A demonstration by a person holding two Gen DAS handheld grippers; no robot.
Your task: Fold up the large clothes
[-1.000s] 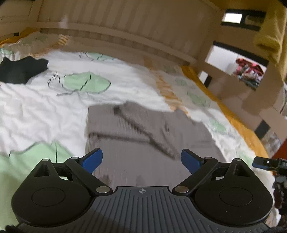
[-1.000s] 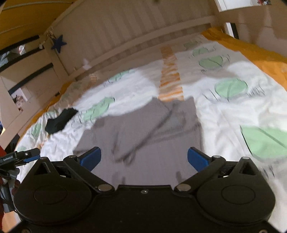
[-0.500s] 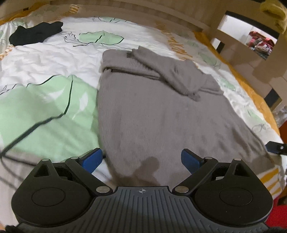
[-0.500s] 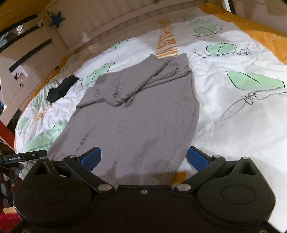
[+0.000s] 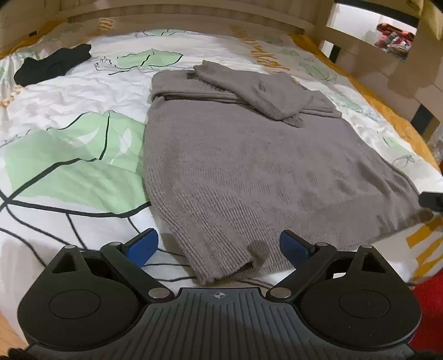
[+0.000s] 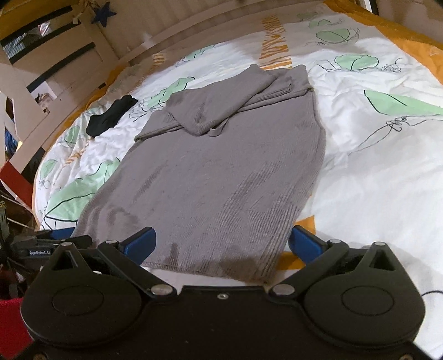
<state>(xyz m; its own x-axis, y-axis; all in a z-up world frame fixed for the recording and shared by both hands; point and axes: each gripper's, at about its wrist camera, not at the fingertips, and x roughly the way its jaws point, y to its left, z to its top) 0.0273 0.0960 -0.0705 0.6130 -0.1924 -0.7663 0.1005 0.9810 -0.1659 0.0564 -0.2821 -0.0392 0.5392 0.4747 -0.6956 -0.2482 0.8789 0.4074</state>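
- Blue fingertips [image 5: 142, 245] of the left gripper [image 5: 218, 245] are spread wide apart. They hang just above the near corner of the gray sweater [image 5: 249, 166] and pinch nothing.
- Right gripper [image 6: 221, 241] has its blue fingertips [image 6: 139, 243] spread wide too. They sit over the near edge of the same sweater [image 6: 221, 177], one at each side, and hold nothing.
- In the right view, the other gripper peeks in low at the left, by the sweater's near corner.
- The sweater lies flat on the bed cover [image 5: 69, 155]. Its body runs from the near edge of the bed toward the far side.
- Both sleeves [image 5: 249, 88] are folded across the far end of the sweater, one lying on top of the other.
- The bed cover is white with big green leaves, thin black lines and orange stripes. It has soft wrinkles.
- An orange edge [image 6: 412, 36] runs along the far and side rims of the bed.
- A small black cloth [image 5: 52, 66] lies on the cover, well apart from the sweater, near the far left corner in the left view.
- A pale wooden bed frame [image 5: 180, 16] with slats stands behind the bed.
- A dark blue star [image 6: 103, 15] hangs on the wooden frame in the right view.
- An opening [image 5: 387, 30] in the frame in the left view shows bright colored things behind it, too blurry to tell.
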